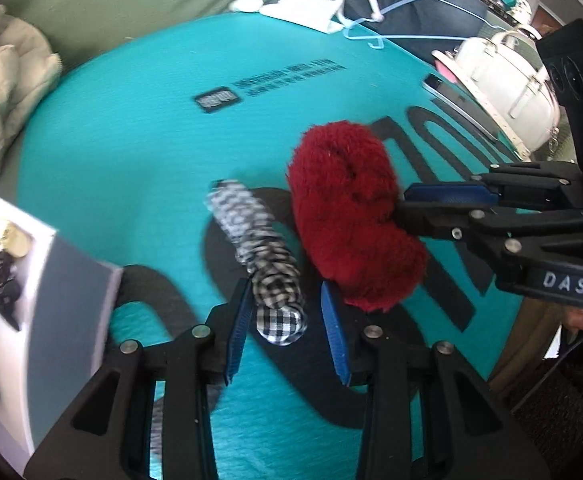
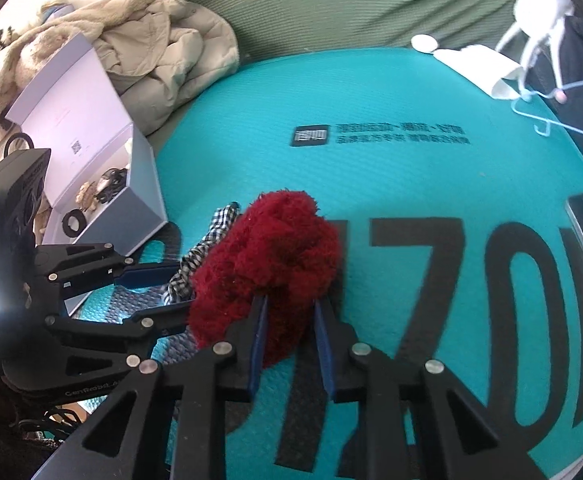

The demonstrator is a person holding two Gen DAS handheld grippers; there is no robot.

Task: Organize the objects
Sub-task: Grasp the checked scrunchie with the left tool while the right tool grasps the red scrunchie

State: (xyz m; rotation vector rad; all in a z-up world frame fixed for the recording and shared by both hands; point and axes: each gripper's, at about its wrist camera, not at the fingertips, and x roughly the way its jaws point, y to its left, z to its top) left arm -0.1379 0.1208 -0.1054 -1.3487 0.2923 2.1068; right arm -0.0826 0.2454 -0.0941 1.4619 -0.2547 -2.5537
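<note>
**Item record: two hair scrunchies, gripped for sorting**

Surface: teal exercise mat (image 2: 371, 92) with large black lettering, spread over a green-covered bed or sofa (which of the two cannot be told).

Item 1: black-and-white gingham scrunchie (image 1: 263, 264), lying stretched lengthways near the middle of the mat. The left claw (image 1: 287, 316) has its blue pads drawn in on either side of the near end; the cloth appears lightly pinched, the jaws narrow but not fully together.

Item 2: dark red fluffy scrunchie (image 2: 267, 264), just beside the gingham one and touching it on the side away from the box. The right claw (image 2: 287, 320) is nearly closed, with a tuft of the plush between its pads.

Receptacle: open white gift box (image 2: 91, 216), at the mat's edge on the left claw's side, lid raised, already holding black hair ties and small hair accessories (details too small to name).

Nearby, not in hand: beige padded jacket (image 2: 163, 52), blue wire hanger (image 1: 419, 4), white handbag (image 1: 503, 80).

Step in hand, as judged: pick-up of both scrunchies, neither visibly clear of the mat.

Next move calls for: lifting each free without snagging its neighbour, carrying it to the box, and opening above the tray.
</note>
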